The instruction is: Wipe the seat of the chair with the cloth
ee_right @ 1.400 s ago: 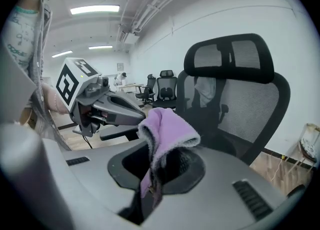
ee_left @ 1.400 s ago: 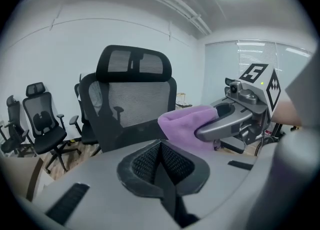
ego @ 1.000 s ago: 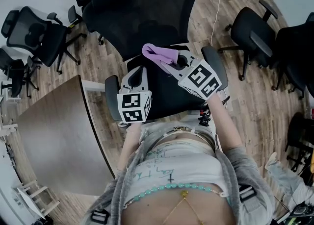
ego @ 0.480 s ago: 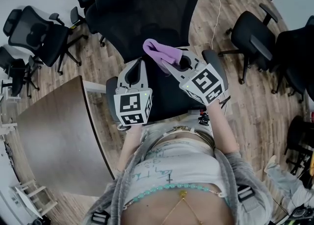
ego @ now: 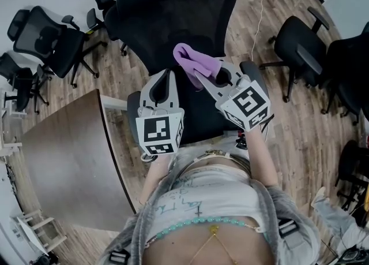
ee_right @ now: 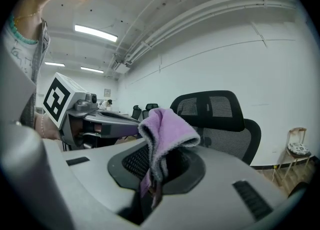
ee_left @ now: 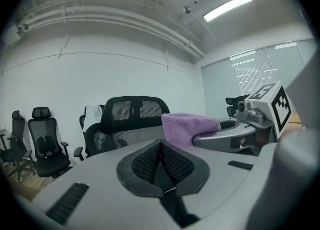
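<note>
The black office chair has a mesh back [ego: 173, 10], and its seat [ego: 196, 114] lies under both grippers. In the head view my right gripper [ego: 203, 76] is shut on the purple cloth [ego: 196, 60] and holds it above the back of the seat. The cloth [ee_right: 165, 134] folds up out of the shut pads [ee_right: 132, 161], with the chair back [ee_right: 215, 111] behind it. My left gripper [ego: 164, 75] hovers over the seat's left side, shut and empty, and its pads [ee_left: 172, 161] meet in the left gripper view. That view also has the cloth [ee_left: 190, 126] to its right.
A brown wooden table [ego: 63, 154] stands close on the left. Other black office chairs stand at the far left [ego: 43, 41] and the right [ego: 300, 41]. A cable [ego: 256, 10] runs along the wood floor behind the chair. The person's torso fills the bottom of the head view.
Both grippers have shifted slightly to the right over the seat. The cloth stays gripped in the right one, and the left stays shut.
</note>
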### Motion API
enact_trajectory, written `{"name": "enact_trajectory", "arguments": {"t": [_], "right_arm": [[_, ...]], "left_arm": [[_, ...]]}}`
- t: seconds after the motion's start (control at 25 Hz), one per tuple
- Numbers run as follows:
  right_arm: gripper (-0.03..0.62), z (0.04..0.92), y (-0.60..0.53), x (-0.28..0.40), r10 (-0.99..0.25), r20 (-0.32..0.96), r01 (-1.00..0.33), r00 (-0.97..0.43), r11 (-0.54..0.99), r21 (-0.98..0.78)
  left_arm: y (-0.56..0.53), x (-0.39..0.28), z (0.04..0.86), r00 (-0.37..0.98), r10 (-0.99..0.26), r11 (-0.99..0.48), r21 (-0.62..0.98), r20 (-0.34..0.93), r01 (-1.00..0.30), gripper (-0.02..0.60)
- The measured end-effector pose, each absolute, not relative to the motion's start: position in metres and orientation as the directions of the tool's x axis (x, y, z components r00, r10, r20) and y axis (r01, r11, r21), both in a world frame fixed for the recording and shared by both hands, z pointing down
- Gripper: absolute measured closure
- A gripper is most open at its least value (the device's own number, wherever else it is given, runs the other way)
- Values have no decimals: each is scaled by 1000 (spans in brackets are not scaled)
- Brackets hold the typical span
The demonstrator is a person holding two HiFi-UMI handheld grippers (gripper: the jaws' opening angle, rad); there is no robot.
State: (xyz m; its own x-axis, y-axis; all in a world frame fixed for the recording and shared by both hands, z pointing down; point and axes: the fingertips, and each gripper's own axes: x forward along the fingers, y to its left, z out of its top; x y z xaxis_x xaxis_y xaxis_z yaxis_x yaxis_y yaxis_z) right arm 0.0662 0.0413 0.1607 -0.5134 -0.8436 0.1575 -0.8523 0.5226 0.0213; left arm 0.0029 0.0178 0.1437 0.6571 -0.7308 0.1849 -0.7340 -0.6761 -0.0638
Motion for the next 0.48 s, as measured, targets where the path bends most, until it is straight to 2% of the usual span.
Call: {"name": "enact_trajectory", "arguments": {"t": [0.24, 0.48], "right_arm": [[546, 157, 47, 61, -836, 154, -844, -527, 535, 15], [546, 162, 48, 56, -826, 173, -836, -536, 548, 22]], "left_arm": [[24, 3, 133, 637, -755, -655, -131, 156, -745, 580], [30, 6, 128, 639, -755, -655, -124, 145, -746, 580]]}}
